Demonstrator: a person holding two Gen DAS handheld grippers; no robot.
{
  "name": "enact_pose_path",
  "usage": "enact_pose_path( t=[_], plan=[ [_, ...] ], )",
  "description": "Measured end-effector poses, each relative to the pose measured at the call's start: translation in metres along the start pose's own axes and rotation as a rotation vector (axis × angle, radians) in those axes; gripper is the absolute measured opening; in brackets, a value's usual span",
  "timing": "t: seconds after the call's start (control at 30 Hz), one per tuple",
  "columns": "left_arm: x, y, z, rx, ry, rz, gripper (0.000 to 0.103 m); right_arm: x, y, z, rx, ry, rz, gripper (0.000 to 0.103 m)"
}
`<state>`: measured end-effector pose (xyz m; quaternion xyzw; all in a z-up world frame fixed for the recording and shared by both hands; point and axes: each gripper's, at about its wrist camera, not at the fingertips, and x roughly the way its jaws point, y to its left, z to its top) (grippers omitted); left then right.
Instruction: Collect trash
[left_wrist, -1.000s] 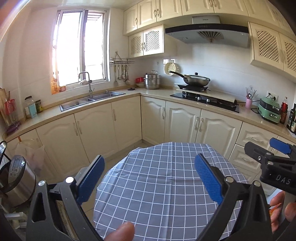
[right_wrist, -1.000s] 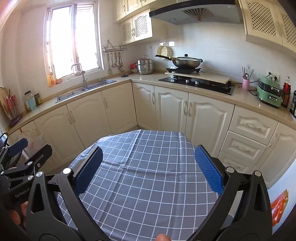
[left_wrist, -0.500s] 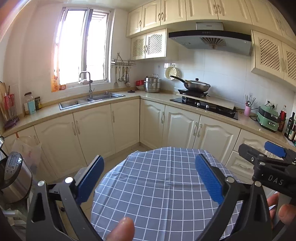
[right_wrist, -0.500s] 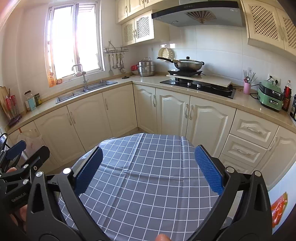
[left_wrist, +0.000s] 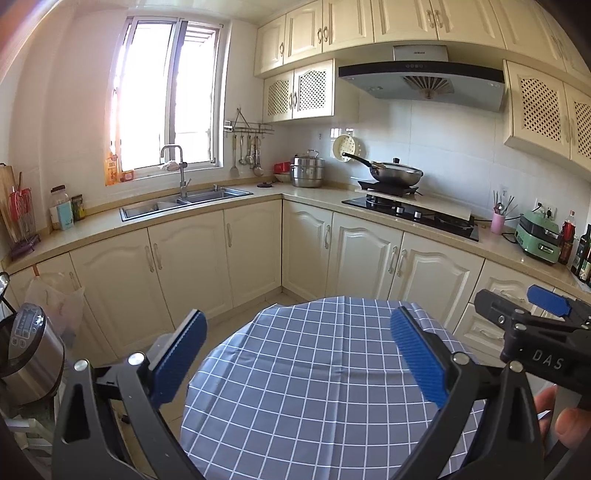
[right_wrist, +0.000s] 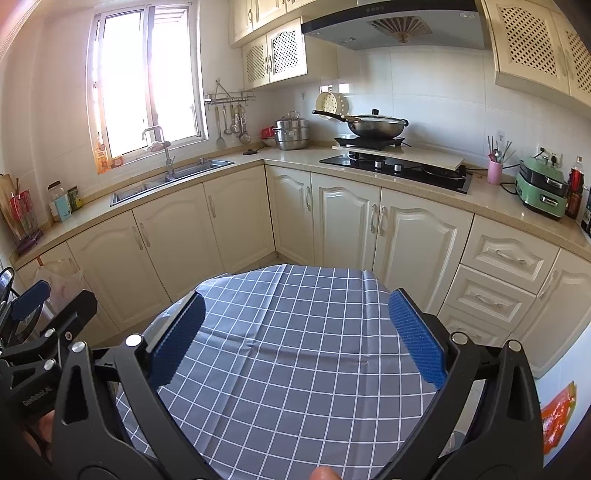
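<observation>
My left gripper (left_wrist: 297, 354) is open and empty, held above a round table with a blue checked cloth (left_wrist: 314, 387). My right gripper (right_wrist: 295, 338) is open and empty above the same table (right_wrist: 295, 369). The right gripper shows at the right edge of the left wrist view (left_wrist: 532, 325); the left gripper shows at the left edge of the right wrist view (right_wrist: 37, 325). No trash shows on the cloth. A white plastic bag (left_wrist: 55, 299) hangs from the cabinet at the left, also in the right wrist view (right_wrist: 62, 277).
Cream cabinets wrap the room with a sink (left_wrist: 184, 203) under the window and a stove with a wok (left_wrist: 399, 177). A steel cooker (left_wrist: 26, 350) stands at the far left. An orange packet (right_wrist: 557, 410) lies at the lower right.
Both grippers have tilted upward and pulled back a little; the table sits lower in both views and more of the upper cabinets shows. Jaws stay open.
</observation>
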<state>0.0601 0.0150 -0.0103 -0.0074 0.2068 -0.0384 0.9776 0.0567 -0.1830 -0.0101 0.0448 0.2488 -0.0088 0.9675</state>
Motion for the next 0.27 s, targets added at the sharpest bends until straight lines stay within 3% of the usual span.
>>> enact_pose_path(
  t=[0.27],
  plan=[
    [0.0023, -0.0012, 0.0014, -0.019, 0.002, 0.026, 0.097, 0.0016, -0.0009, -0.0004, 0.005, -0.001, 0.007, 0.097]
  ],
)
